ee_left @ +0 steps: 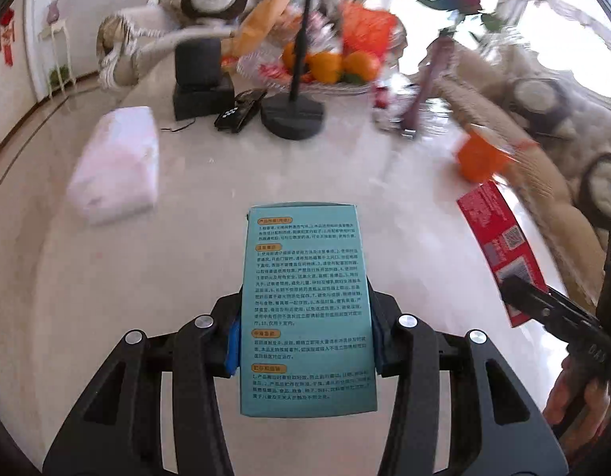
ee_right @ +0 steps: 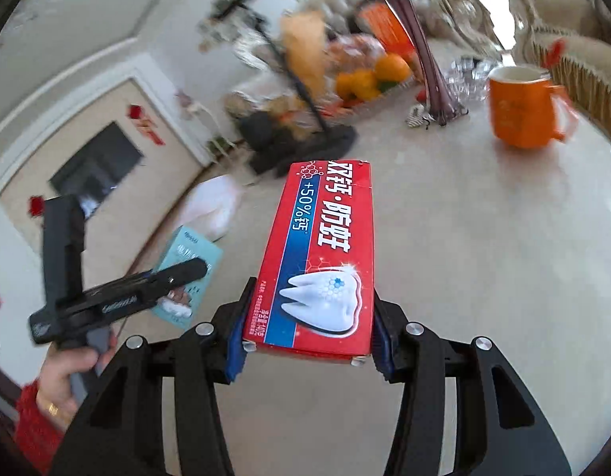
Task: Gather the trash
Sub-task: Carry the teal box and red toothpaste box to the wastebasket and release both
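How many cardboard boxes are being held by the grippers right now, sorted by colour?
Teal box, clamped in the left gripper: 1
Red toothpaste box, clamped in the right gripper: 1
Total: 2 boxes, both lifted above the pale tabletop.

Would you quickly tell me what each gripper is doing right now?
Left gripper: closed on the teal box, lifted off the table.
Right gripper: closed on the red toothpaste box, lifted off the table.
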`<action>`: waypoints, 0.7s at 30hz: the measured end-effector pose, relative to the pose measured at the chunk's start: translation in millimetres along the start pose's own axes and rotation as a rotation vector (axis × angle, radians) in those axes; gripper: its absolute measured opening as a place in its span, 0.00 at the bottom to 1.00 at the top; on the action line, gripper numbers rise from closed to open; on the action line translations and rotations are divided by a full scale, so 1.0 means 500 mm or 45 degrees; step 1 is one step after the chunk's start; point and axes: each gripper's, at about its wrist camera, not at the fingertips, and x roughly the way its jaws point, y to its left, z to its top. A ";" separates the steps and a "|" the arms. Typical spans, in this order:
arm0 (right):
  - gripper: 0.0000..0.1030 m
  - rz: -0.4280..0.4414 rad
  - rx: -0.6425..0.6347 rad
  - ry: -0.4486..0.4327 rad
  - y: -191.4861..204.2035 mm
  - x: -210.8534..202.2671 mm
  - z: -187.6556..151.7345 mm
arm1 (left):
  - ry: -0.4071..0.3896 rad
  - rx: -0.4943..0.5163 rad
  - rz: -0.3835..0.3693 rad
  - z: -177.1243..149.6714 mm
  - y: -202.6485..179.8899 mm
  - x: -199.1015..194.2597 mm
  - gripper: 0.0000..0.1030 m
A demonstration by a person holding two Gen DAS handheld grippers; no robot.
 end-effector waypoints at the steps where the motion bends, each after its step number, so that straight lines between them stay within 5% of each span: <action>1: 0.46 0.020 -0.011 -0.016 0.014 -0.042 -0.029 | -0.029 0.018 -0.041 -0.045 -0.013 -0.054 0.45; 6: 0.46 0.090 -0.056 -0.022 0.086 -0.233 -0.219 | -0.159 0.068 -0.110 -0.279 -0.076 -0.268 0.45; 11: 0.46 0.052 -0.039 0.053 0.120 -0.314 -0.402 | -0.137 0.167 -0.078 -0.531 -0.153 -0.356 0.45; 15: 0.46 0.012 -0.007 0.170 0.120 -0.316 -0.530 | -0.020 0.124 -0.072 -0.699 -0.174 -0.335 0.46; 21: 0.46 -0.311 -0.081 0.367 0.071 -0.172 -0.631 | 0.188 -0.081 -0.047 -0.841 -0.158 -0.158 0.46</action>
